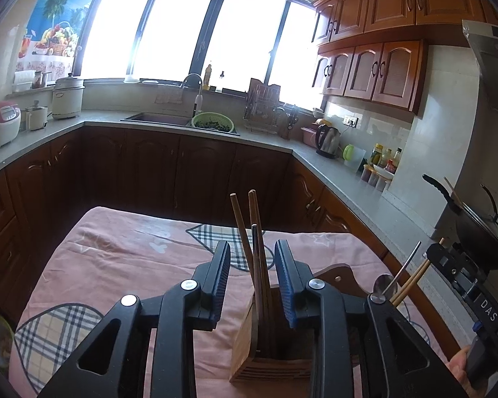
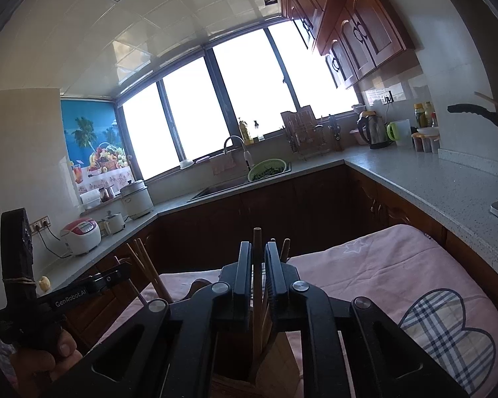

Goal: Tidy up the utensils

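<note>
Both grippers are held low over a wooden utensil holder [image 1: 269, 338] that stands on a table covered with a pink cloth [image 1: 123, 252]. In the left wrist view the left gripper [image 1: 253, 282] is spread wide, its ribbed black fingers [image 1: 220, 282] set on either side of the wooden chopsticks [image 1: 254, 232] that rise out of the holder. Nothing is pressed by the pads; a clear gap is seen on both sides, so this gripper is released and holds nothing. It seems to be kept there as a guard or a ready position, not as a grasp.

In the right wrist view the right gripper [image 2: 258, 285] is drawn in narrowly around a single upright chopstick [image 2: 257, 265], whose top stands above the fingers while its lower end goes down into the holder [image 2: 249, 364]. The stick appears to be clamped, probably so that it can be steered straight into its slot. A second stick tip [image 2: 285, 247] is seen just beside the right finger, outside the grip.

From the left wrist view, a metal spoon [image 1: 393, 282] and more chopsticks are seen leaning near the right gripper's body. The sorting is judged to be partly done: several sticks are already standing in the holder, and the clamped one looks close to being let go.
</note>
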{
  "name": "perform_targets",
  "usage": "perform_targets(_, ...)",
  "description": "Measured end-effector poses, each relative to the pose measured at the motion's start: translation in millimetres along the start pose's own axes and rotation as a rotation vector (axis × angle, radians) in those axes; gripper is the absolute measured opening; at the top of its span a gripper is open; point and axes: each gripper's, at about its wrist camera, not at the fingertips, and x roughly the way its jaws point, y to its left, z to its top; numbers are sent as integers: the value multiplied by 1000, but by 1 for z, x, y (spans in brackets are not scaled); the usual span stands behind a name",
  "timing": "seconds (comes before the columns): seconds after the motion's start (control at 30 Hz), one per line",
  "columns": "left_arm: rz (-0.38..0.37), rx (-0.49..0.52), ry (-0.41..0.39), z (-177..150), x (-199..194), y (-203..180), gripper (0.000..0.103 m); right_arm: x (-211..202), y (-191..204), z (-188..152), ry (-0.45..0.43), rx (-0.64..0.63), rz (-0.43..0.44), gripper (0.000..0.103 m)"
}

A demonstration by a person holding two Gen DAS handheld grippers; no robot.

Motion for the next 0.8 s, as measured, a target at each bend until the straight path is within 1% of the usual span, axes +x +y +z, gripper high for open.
perform_targets(0.1,-2,-2,2,1,-2,-2,28,-3,-1,2,-7,6,3,22)
perform_targets(0.17,1,-2,1,0,-4,-3,33,-6,-1,4,-9,15,8,23)
perform_targets(0.23,4,-6,-2,-1,-7,-2,45,-9,-2,6,-15,20,4,32)
perform_targets(0.27,5,-8,-4,-1,-9,-2,48,-11,-1,7,-23,22,4,45)
perform_targets(0.3,7,-9,-4,-1,-10,-2,53,-13,-1,8,-30,23,4,53)
perform_targets(0.37,13,-5,-3,-3,-13,-1,57,-17,-2,9,-40,25,0,54)
perform_targets(0.4,17,-4,-3,-4,-15,-1,62,-18,-3,9,-40,28,-3,54)
perform_targets(0.43,23,-6,-2,-5,-18,0,71,-18,-4,9,-38,33,-5,54)
perform_targets(0.47,29,-10,-5,-6,-21,0,76,-19,-4,9,-35,40,-3,58)
perform_targets(0.5,34,-13,-10,-7,-25,1,83,-19,-5,9,-33,45,0,67)
perform_targets(0.57,37,-13,-12,-10,-30,2,88,-22,-6,6,-32,52,1,80)
perform_targets(0.63,44,-11,-8,-13,-37,2,97,-25,-6,3,-30,51,2,82)
perform_targets(0.73,50,-15,-9,-17,-49,2,102,-31,-4,-1,-17,54,7,84)
perform_targets(0.8,53,-23,-5,-21,-58,3,102,-36,-3,-2,-14,56,12,86)
